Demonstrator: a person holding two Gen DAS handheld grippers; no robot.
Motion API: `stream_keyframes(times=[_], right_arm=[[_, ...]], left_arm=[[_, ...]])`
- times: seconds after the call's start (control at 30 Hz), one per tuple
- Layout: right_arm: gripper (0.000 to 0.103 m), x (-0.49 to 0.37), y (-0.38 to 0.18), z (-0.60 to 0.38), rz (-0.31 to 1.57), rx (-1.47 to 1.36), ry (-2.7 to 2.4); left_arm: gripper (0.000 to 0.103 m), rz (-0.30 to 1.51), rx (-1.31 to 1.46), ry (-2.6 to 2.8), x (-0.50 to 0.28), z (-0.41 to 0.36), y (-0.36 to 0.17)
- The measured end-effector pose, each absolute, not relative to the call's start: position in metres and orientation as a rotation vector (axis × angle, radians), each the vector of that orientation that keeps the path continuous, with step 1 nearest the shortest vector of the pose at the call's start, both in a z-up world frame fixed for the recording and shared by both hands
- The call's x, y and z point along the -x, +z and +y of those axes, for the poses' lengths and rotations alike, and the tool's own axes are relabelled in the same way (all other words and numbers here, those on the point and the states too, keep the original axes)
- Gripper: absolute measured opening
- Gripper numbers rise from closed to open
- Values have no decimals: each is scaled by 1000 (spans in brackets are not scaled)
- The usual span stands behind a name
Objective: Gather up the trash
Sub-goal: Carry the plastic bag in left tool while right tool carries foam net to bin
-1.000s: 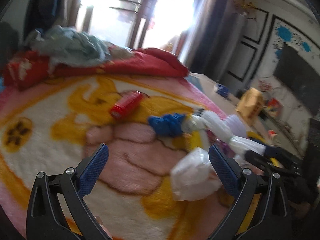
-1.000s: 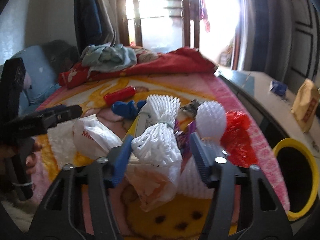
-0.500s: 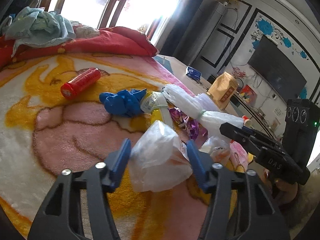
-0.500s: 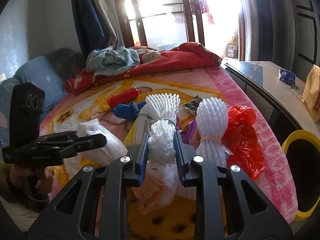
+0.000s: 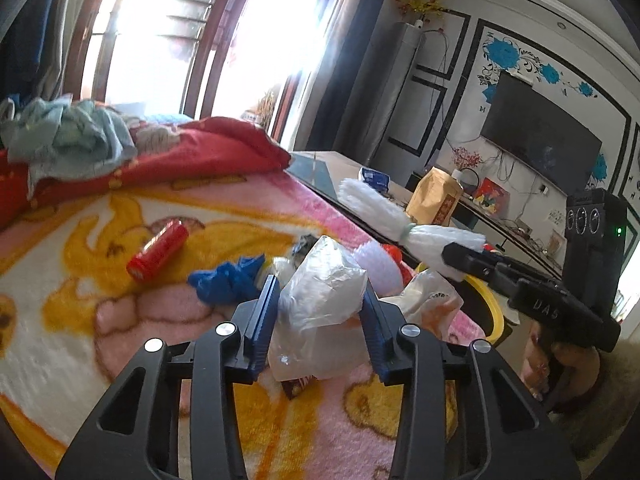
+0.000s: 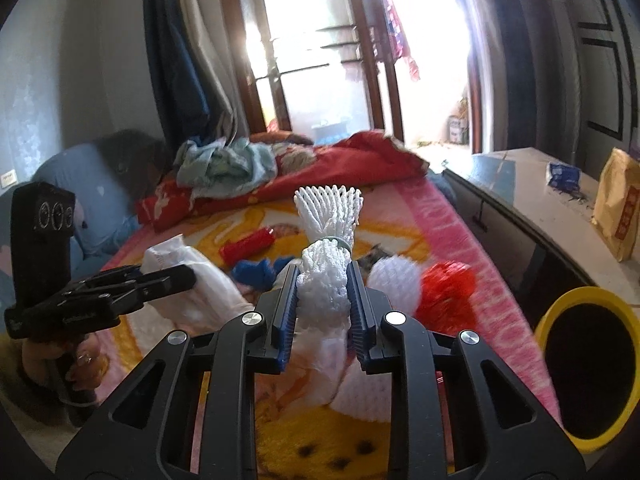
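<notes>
The left gripper is closing its jaws on a crumpled clear plastic bag, and both blue pads are pressing into the bag's sides. The bag is bulging up between the fingers and is hanging down below them over the pink and yellow blanket. The jaws are standing about a third open, with the bag filling the gap.

The right gripper is clamping a white foam net, its jaws nearly together. The pads are squeezing the lower bunch of the net, while the upper part, tied at the waist by a pale band, is fanning out above the fingers. In the left wrist view the same net is sticking out sideways from the right gripper, above the edge of the bed.

On the blanket a red can is lying on its side, and a blue crumpled bag is lying near it, just beyond the left fingers. A second white foam net and a red plastic bag are lying side by side, just right of the right gripper. A yellow-rimmed bin is standing beside the bed at the right.
</notes>
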State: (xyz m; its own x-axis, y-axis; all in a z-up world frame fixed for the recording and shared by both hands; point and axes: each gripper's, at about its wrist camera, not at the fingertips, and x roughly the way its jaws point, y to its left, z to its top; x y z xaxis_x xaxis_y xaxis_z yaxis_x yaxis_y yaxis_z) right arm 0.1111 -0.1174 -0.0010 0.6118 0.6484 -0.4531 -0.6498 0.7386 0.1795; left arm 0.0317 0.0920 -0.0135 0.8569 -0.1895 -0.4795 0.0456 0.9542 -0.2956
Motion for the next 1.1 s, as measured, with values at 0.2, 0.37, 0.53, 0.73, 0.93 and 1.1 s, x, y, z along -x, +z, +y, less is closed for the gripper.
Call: stream_keyframes(times=[0.2,0.37,0.53,0.73,0.93,1.1], right_arm=[[18,-120,13,-145,485,-32,678],[18,-124,22,-171,453,-61,613],[18,-129,25,-195,439,-88,549],[18,-135,27,-218,428,-99,476],[18,-139,25,-243,434,-120,400],[18,-143,20,-265,452,-145,340]], left_arm=[[37,520,257,-153,-39,79,-2],[37,519,220,-197,-50,58,3],[37,523,188,-240,-64,34,5],[37,532,156,-274,-78,5,4],[37,537,131,-310,-92,-21,3],[37,542,109,-332,-104,-42,1]])
